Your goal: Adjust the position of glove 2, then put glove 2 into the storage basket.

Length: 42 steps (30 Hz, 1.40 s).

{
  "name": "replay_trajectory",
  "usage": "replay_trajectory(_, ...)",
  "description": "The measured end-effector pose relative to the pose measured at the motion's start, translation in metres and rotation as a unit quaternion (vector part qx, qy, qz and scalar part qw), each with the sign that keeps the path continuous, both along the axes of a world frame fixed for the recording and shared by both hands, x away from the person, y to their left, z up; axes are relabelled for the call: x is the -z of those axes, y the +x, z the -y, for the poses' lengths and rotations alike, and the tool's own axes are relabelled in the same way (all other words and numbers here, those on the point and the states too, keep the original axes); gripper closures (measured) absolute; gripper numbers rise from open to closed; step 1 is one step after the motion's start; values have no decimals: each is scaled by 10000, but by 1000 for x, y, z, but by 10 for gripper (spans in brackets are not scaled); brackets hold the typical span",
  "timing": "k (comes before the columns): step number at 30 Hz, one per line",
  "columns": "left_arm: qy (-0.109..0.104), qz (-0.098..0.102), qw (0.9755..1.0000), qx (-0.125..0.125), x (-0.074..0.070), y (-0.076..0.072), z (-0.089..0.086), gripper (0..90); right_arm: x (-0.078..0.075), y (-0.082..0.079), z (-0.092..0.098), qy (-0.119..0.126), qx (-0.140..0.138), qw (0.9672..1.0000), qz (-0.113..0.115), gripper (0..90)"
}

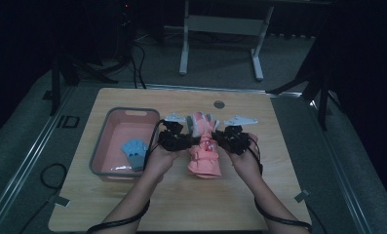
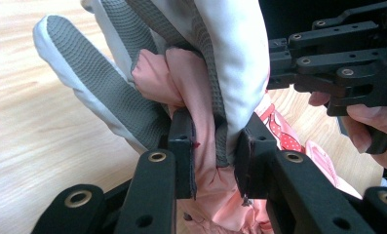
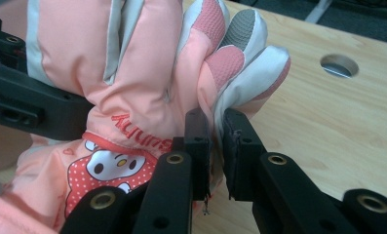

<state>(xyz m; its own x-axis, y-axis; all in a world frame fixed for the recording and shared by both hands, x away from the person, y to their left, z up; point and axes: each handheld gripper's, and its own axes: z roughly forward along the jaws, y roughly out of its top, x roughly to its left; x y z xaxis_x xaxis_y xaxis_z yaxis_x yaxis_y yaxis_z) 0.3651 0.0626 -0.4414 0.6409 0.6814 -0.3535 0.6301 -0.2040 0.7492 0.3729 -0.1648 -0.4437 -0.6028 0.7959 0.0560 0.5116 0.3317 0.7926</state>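
pink glove mid-table, beside bin

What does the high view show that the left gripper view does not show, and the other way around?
The high view alone shows the pink plastic bin at the left of the table, with a small blue glove lying inside it, and the round hole near the table's far edge. The left gripper view alone shows the grey textured palm fabric of the glove, pinched with pink cloth between the left gripper. Both show the pink padded winter glove, the light wooden table and the right gripper at the glove.
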Motion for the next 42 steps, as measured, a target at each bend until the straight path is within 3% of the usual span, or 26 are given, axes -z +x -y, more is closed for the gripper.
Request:
replay_trajectory(8, 3, 114, 9999, -86, -19, -2, -22, 725, -19, 3, -20, 56, -136, 9999, 91, 813)
replay_trajectory(15, -23, 170, 9996, -217, -26, -4, -39, 726, -29, 8, -39, 108, -217, 9996, 115, 813)
replay_trajectory(21, -6, 229, 9991, -358, -40, -7, -62, 726, -39, 12, -58, 175, -329, 9992, 130, 813)
replay_trajectory(23, -6, 229, 9991, -358, -40, -7, -62, 726, -42, 13, -64, 180, -365, 9991, 135, 813)
replay_trajectory(24, 2, 257, 9988, -425, -45, -9, -72, 726, -42, 13, -64, 180, -365, 9991, 135, 813)
replay_trajectory(25, 16, 288, 9984, -490, -49, -10, -83, 726, -49, 16, -79, 213, -450, 9986, 171, 813)
replay_trajectory(33, 146, 377, 9964, -741, -67, -19, -134, 725, -63, 20, -130, 361, -741, 9964, 219, 813)
replay_trajectory(34, 146, 377, 9964, -741, -67, -19, -134, 725, -64, 21, -137, 390, -776, 9960, 214, 813)
replay_trajectory(35, 177, 379, 9959, -799, -70, -21, -148, 725, -65, 21, -144, 424, -808, 9956, 220, 813)
replay_trajectory(42, 185, 330, 9940, -1029, -59, -23, -192, 725, -57, 29, -192, 488, -995, 9938, 125, 813)
